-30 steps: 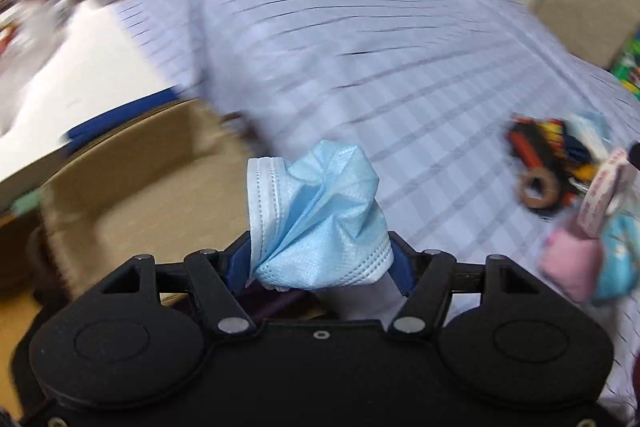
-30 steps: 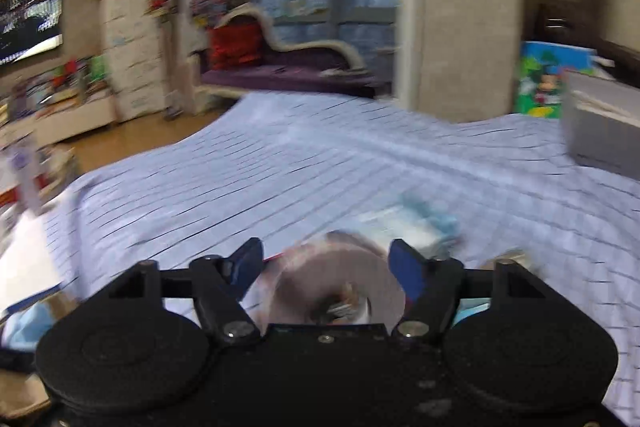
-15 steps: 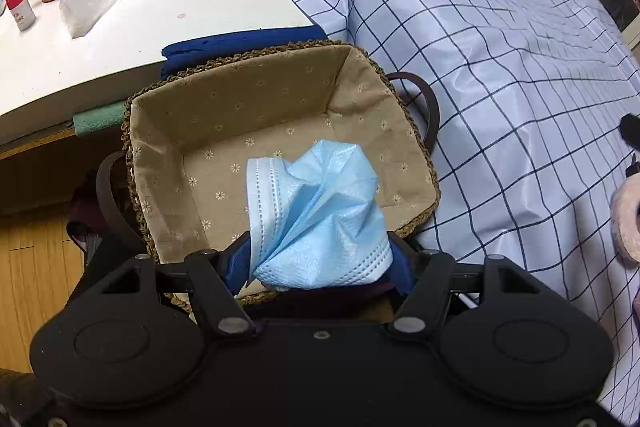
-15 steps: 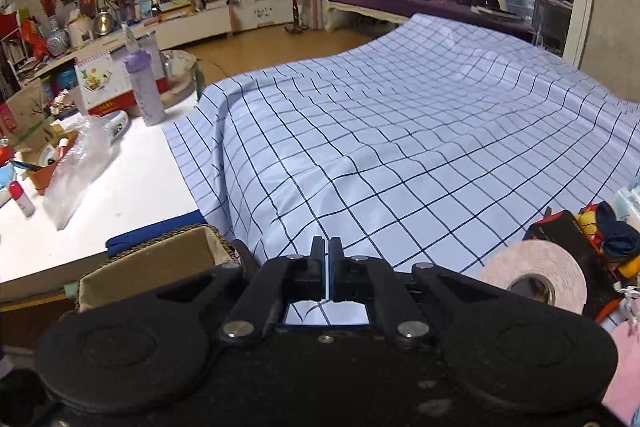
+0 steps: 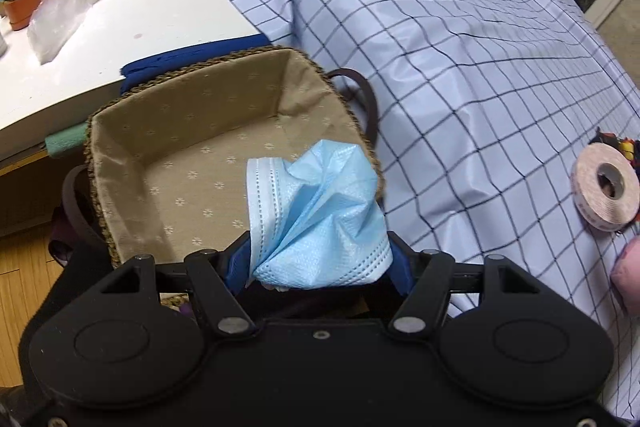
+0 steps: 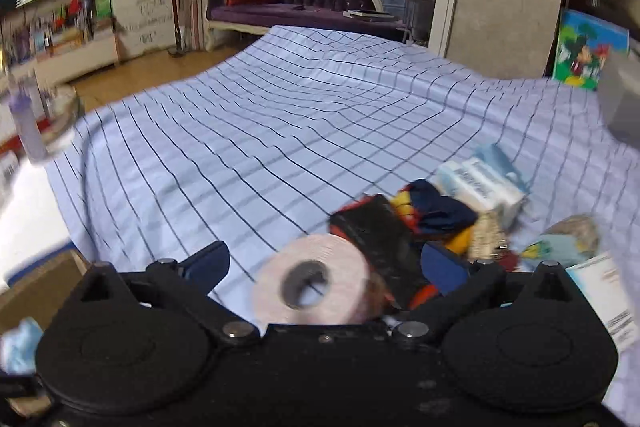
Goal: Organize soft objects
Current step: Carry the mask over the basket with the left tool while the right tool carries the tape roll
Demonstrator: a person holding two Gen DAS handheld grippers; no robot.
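No legible text anywhere.

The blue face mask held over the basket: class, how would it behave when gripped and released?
The face mask is bunched and creased in the left gripper, so it is probably floppy. Thin pleated fabric suggests very light. Released over the basket, it would likely drop limp, not roll.

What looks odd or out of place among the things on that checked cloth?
The roll of tape stands out: it is a hard thing lying beside the soft pile. The blue face mask is crumpled, pinched in the left gripper over the lined basket.
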